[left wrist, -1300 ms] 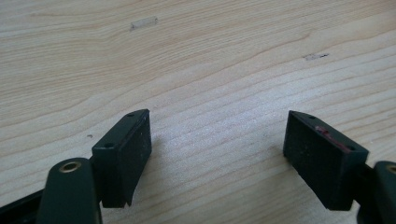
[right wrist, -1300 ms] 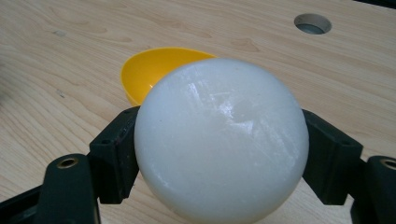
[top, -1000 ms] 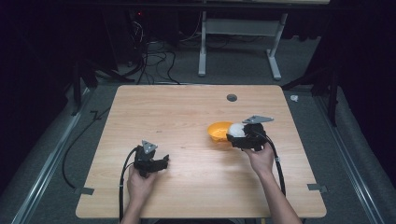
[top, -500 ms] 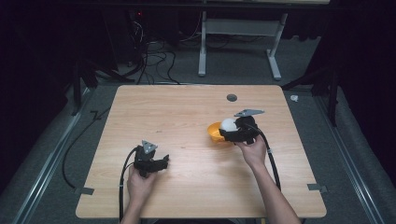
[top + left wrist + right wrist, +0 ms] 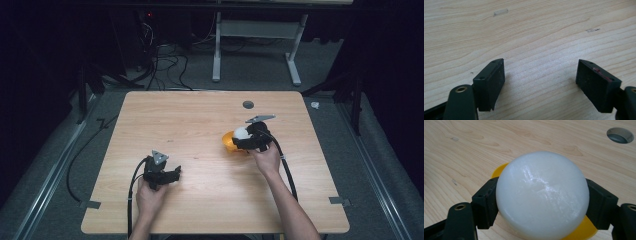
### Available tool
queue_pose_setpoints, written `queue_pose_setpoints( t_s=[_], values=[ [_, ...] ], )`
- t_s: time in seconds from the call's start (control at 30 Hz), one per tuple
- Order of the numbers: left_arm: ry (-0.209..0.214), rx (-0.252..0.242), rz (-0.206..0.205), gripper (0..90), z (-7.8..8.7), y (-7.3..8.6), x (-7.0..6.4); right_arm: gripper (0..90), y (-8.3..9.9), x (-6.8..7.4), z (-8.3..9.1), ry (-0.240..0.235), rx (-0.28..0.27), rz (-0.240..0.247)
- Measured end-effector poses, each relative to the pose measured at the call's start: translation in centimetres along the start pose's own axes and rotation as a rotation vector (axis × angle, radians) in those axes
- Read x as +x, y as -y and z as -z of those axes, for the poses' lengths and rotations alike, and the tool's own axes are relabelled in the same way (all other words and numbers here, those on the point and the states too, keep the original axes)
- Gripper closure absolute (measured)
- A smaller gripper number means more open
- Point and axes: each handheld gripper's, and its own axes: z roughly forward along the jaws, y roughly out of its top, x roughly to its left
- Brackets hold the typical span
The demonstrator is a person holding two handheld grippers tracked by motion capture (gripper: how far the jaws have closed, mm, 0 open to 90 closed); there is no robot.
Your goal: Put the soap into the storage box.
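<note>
Spanning dim, seemingly cabled floor: wooden table

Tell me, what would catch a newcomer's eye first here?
Probably the white round object, clamped between the jaws of the right gripper just above an orange dish right of the wooden table's middle. Next, the left gripper, near the table's front edge, with its jaws wide apart over bare wood.

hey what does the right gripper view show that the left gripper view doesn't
The right gripper view has the right gripper clamped on a white round object above a yellow dish, with a table hole beyond. The left gripper view has the left gripper open over bare wood with a small tape strip. Both show black jaws and the wooden table.
</note>
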Motion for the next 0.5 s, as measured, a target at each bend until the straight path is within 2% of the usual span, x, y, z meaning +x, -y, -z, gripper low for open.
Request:
queue_pose_setpoints(
  t_s=[0.5],
  values=[
    [0.000,0.000,0.000,23.8,0.0,0.0,0.0,24.9,0.2,-0.2,-1.5,0.019,0.032,-0.013]
  ],
)
